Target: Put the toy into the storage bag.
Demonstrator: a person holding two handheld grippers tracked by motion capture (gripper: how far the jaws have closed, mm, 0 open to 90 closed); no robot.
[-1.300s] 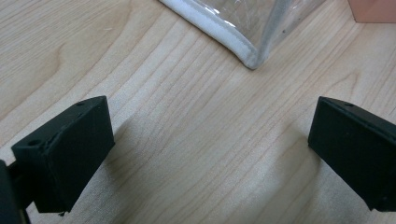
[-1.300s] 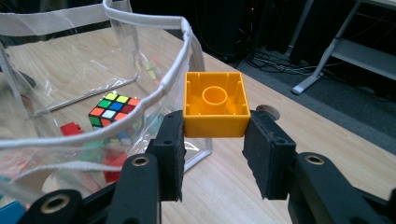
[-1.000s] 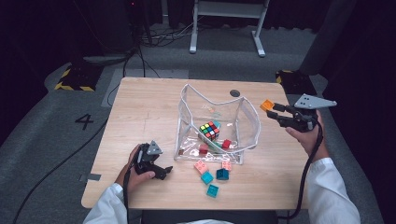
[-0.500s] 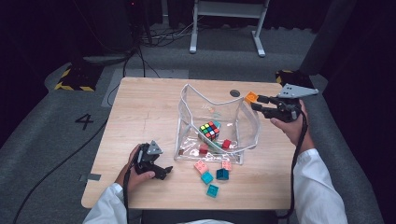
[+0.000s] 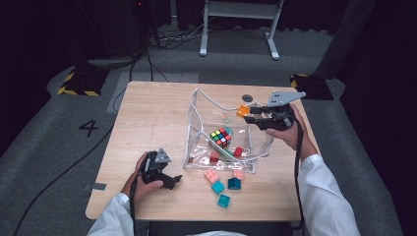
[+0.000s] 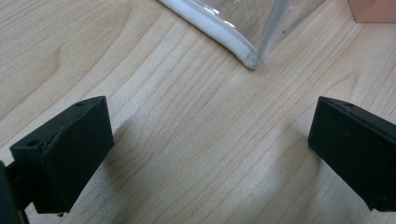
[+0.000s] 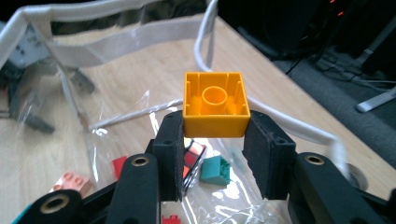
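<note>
Thing in hand: a small orange hollow plastic building brick (image 7: 215, 103), seen at the centre of the right gripper view with its open underside and round inner tube facing the camera; in the high view it sits right of centre, at the upper rim of the bag.
My right gripper (image 7: 214, 140): both black pads press on the brick's two opposite side walls, low on the block, so I am clamped on it.
My left gripper (image 6: 205, 140): jaws stand wide apart over bare wood with nothing between them; in the high view it rests at the lower left of the table.
Where it goes, as I judge: into the clear soft plastic bag with white piping (image 5: 196, 115), which stands open at the middle of the high view and already holds a multicoloured puzzle cube (image 5: 221, 137) and a few small bricks.
Weight: light, I would say; a hollow shell.
Stiffness: rigid walls, so a firm pinch should not crush it.
Slip: smooth glossy plastic; only the lower edge is between my pads, so it could pivot or squirt out.
Best hold: flat on two parallel walls, nearer mid-height.
Bag: floppy, thin walls; the rim may fold if I bump it.
Surface: a pale wooden table (image 5: 147, 118).
</note>
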